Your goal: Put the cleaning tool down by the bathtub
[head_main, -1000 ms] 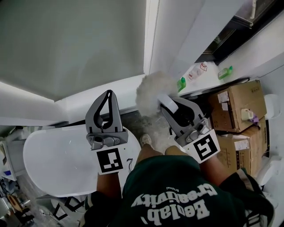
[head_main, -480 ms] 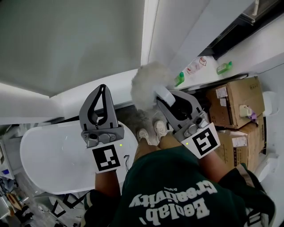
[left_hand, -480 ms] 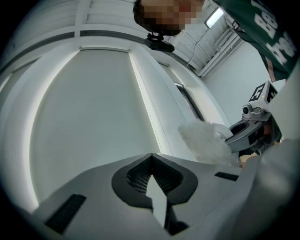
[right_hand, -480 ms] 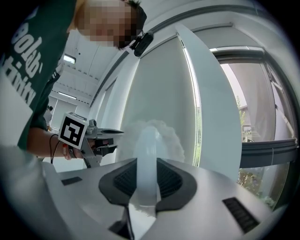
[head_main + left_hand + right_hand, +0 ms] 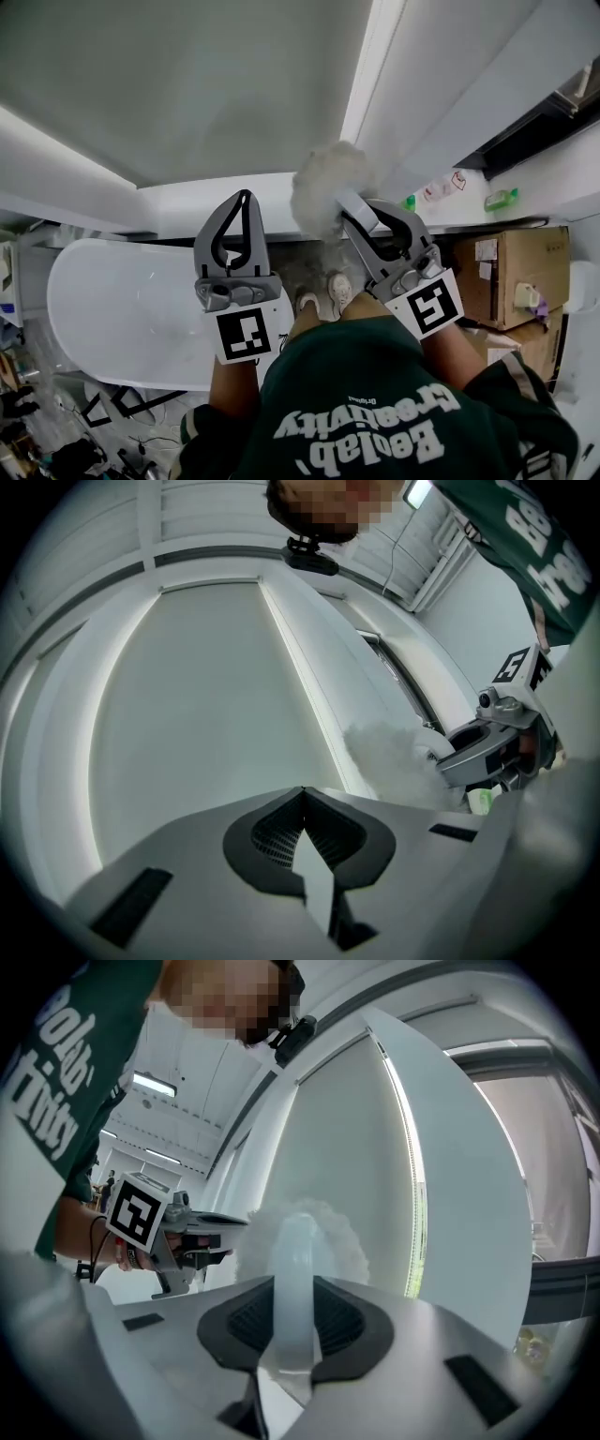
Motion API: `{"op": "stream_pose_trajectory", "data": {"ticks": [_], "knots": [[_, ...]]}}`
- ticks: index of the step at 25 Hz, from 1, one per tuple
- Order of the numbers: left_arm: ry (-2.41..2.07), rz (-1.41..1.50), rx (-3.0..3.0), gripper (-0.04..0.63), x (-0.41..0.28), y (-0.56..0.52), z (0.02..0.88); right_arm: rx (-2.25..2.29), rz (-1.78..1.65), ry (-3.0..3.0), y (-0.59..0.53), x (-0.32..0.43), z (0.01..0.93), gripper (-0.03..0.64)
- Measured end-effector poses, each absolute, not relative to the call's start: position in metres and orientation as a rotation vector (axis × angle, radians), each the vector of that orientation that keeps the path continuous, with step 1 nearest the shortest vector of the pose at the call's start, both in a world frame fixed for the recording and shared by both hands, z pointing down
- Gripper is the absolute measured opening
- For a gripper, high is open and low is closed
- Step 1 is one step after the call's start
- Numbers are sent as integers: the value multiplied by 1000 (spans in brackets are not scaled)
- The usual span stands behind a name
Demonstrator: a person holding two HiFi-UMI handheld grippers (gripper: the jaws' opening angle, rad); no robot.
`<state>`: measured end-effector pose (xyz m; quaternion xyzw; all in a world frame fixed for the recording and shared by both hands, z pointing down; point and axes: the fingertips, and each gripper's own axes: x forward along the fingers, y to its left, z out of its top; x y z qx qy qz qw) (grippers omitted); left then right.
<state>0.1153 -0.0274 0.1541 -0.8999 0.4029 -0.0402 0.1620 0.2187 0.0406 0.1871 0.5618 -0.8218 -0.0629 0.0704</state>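
Right tool (image 5: pixel 358 210) had drifted slightly sideways, jaws clamped on the duster (image 5: pixel 326 187) handle (image 5: pixel 298 1269) to carry it level beside the bathtub (image 5: pixel 112 309); left tool (image 5: pixel 302 794) shut, empty.

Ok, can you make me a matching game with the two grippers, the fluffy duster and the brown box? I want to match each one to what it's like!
Things:
1. left gripper
2. right gripper
3. fluffy duster
4. cardboard box

What it's like:
A. brown, at the right side of the head view
B. jaws shut, nothing in them
C. pale and puffy, sticking out past the jaws
D. jaws squeezing the fluffy duster

Pairs: 1-B, 2-D, 3-C, 4-A
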Motion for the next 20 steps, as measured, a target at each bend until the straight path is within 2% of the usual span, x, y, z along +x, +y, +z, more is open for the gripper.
{"op": "stream_pose_trajectory", "data": {"ticks": [12,20], "knots": [[1210,-48,-2633,9,158,-29,153,1577,-142,-2569,34,250,196,92],[1411,-123,-2521,9,140,-25,159,1397,-140,-2719,8,246,203,92]]}}
